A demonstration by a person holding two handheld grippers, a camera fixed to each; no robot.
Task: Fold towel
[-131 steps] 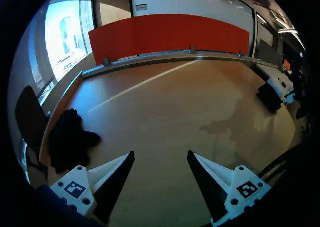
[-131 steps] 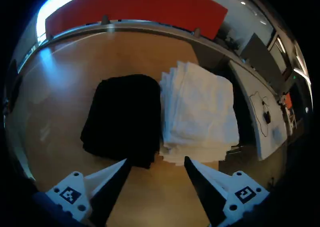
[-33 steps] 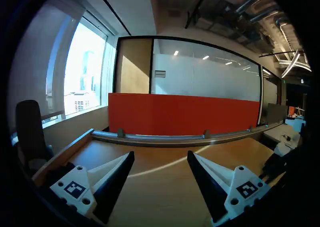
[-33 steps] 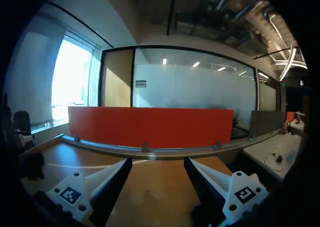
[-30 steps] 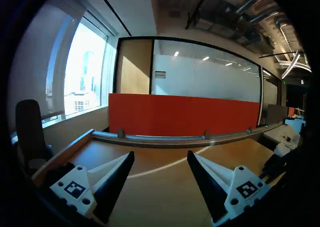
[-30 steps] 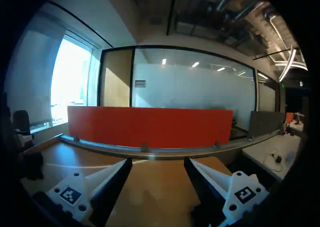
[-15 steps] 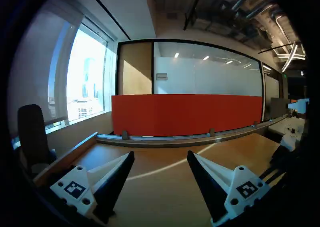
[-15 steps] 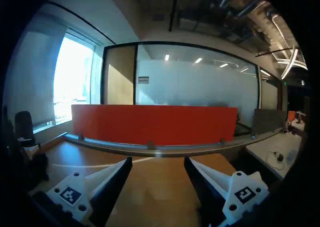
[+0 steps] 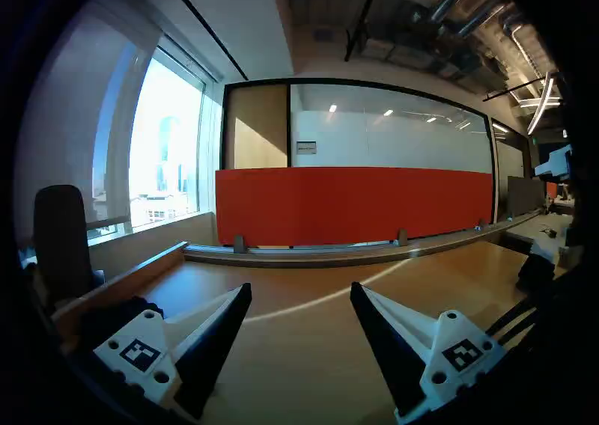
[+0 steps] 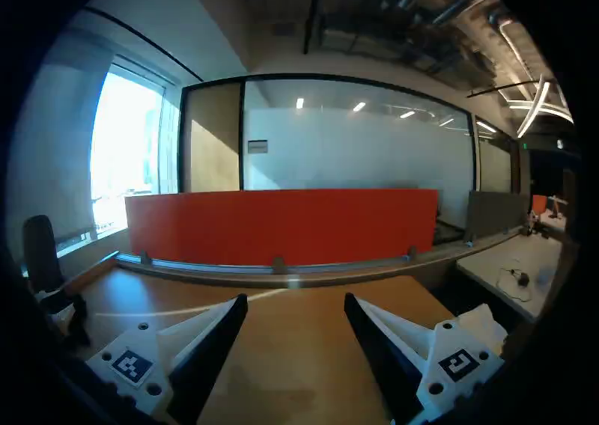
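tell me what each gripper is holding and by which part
Nothing is held: the left gripper and the right gripper are both open, with bare table showing between their fingers.

The desk (image 9: 299,335) is smooth wood with a soft sheen (a light streak shows); the red divider (image 9: 352,204) looks matt.

no readable text. wall sign (image 9: 305,147) too small to read; finger markers (image 9: 141,355) are just patterns.
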